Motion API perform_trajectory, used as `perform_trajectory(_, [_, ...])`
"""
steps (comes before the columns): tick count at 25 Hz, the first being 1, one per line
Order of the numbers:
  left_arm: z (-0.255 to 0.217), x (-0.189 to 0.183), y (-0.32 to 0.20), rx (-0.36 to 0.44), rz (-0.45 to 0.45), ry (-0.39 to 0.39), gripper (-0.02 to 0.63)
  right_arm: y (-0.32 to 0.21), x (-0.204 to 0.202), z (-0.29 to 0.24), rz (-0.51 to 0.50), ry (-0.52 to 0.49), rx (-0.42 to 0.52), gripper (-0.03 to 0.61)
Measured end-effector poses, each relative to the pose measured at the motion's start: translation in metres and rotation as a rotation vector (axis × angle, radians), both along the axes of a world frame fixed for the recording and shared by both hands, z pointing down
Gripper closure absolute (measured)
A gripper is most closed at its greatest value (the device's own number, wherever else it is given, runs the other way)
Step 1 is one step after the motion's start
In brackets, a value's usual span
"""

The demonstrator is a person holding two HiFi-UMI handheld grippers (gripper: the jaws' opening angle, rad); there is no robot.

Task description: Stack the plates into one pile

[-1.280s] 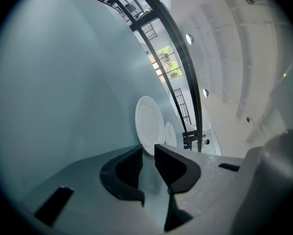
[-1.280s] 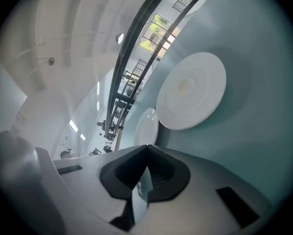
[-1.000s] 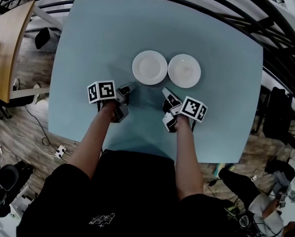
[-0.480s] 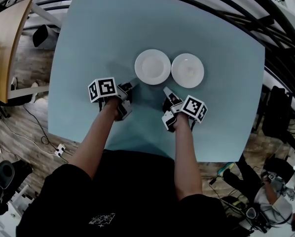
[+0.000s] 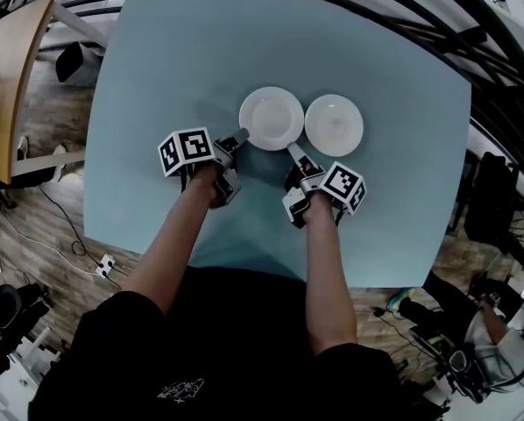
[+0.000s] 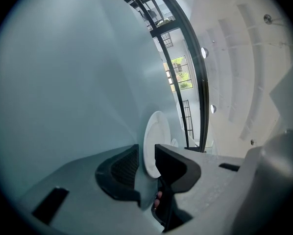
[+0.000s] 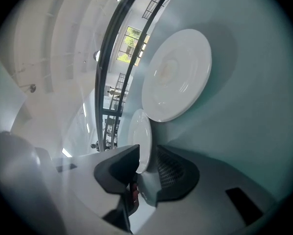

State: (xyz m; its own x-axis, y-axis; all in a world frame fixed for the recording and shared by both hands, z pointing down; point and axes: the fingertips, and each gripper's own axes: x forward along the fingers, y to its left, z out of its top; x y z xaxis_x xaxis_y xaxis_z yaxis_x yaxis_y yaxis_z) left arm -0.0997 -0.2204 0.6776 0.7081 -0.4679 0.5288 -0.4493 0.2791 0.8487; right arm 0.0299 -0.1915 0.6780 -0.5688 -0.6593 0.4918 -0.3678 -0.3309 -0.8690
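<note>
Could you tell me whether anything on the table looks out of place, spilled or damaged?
Nothing stands out. The left plate and the right plate lie flat, whole and empty side by side on the blue table, not yet stacked. Nothing is spilled around them.

Bare table (image 5: 166, 60) is left on all sides; approx. no gap is left btwn left plate (image 5: 271, 117) & right plate (image 5: 334, 124); far edge is blocked by railing (image 5: 402, 9).

Glossy white plates (image 5: 272, 118) (ceramic-looking) on a smooth matt table (image 5: 174, 60).
</note>
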Motion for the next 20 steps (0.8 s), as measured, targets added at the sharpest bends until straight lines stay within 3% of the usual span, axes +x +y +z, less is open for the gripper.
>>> perform_trajectory(6, [0.001,-0.002,-0.003,-0.011,0.002,-0.004,0.529,-0.009,-0.006,0.001,0.03,0.02,-0.007,0.479])
perform_trajectory(10, [0.005,-0.001,-0.002,-0.027,0.008,-0.005,0.531,-0.01,-0.008,0.005,0.037,0.035,-0.027,0.521])
perform_trajectory(13, [0.007,0.001,-0.003,-0.033,0.028,-0.021,0.546,-0.011,-0.008,0.006,0.037,0.04,-0.031,0.552])
perform_trajectory(15, [0.009,0.001,-0.003,-0.035,0.028,-0.026,0.579,-0.012,-0.007,0.006,0.033,0.037,-0.03,0.552])
perform_trajectory(20, [0.005,0.005,-0.001,-0.013,0.021,0.003,0.586,-0.01,-0.003,0.004,0.016,0.036,-0.009,0.552])
